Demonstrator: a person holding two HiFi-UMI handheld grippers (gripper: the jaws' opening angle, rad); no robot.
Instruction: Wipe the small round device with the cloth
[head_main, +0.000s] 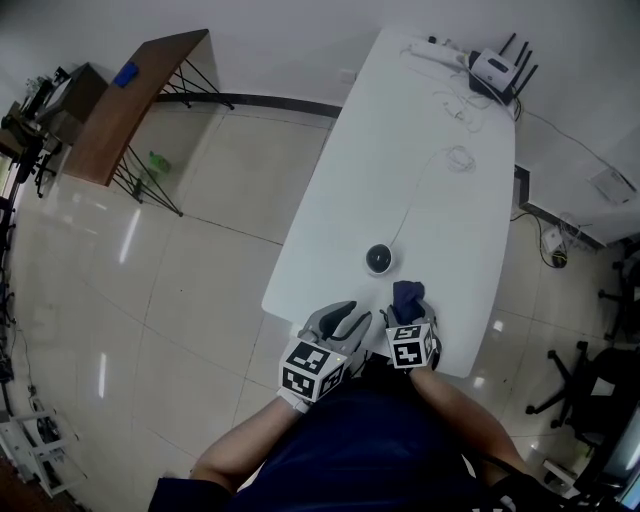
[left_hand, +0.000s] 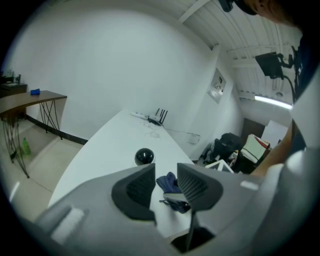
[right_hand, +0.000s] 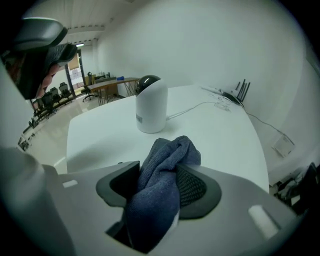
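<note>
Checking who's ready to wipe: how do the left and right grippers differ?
The left gripper is open with nothing between its jaws; the right gripper is shut on the blue cloth. The left's jaw gap is narrower than the right's. Both face the small round device from the near end of the table.

Seen from the head view, the right gripper (head_main: 413, 316) covers the near part of the cloth (head_main: 408, 295). In the right gripper view, the cloth's lower end drops out of sight between the jaws. The person (head_main: 370, 450) is cut off at the bottom edge. The blue thing (head_main: 125, 74) on the side table (head_main: 118, 125) is too small to tell.
</note>
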